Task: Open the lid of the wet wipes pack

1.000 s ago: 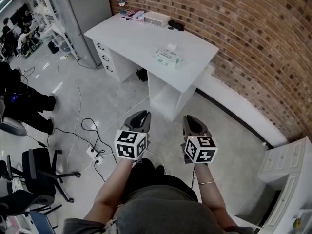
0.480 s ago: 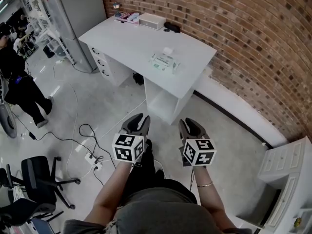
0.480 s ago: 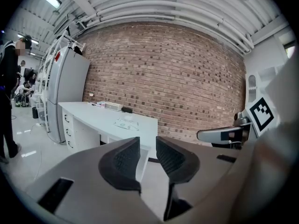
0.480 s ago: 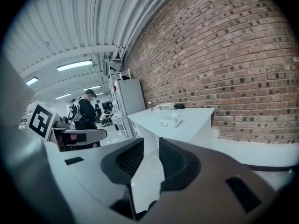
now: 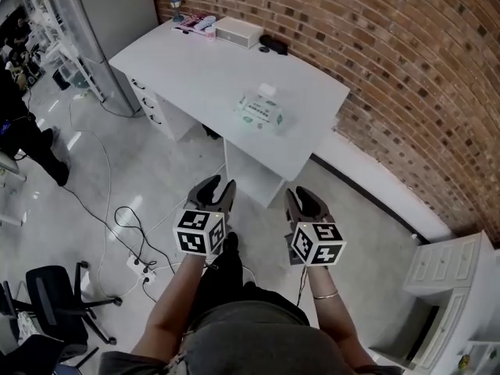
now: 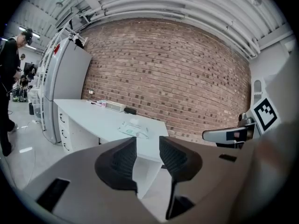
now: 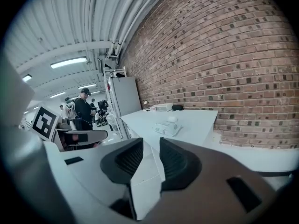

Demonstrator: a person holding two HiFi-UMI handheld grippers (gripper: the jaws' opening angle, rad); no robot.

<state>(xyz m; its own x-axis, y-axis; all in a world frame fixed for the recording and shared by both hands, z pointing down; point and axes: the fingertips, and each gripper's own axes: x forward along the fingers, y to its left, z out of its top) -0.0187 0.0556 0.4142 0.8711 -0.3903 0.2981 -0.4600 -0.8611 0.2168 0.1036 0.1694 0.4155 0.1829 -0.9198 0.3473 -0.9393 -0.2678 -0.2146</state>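
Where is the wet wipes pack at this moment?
In the head view the wet wipes pack lies on the white desk, toward its right end by the brick wall, a small white item just behind it.

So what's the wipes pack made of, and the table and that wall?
The wet wipes pack looks like soft, printed plastic film, though it's far off. The table seems to be smooth, matte white board. The wall is rough red brick with pale mortar lines.
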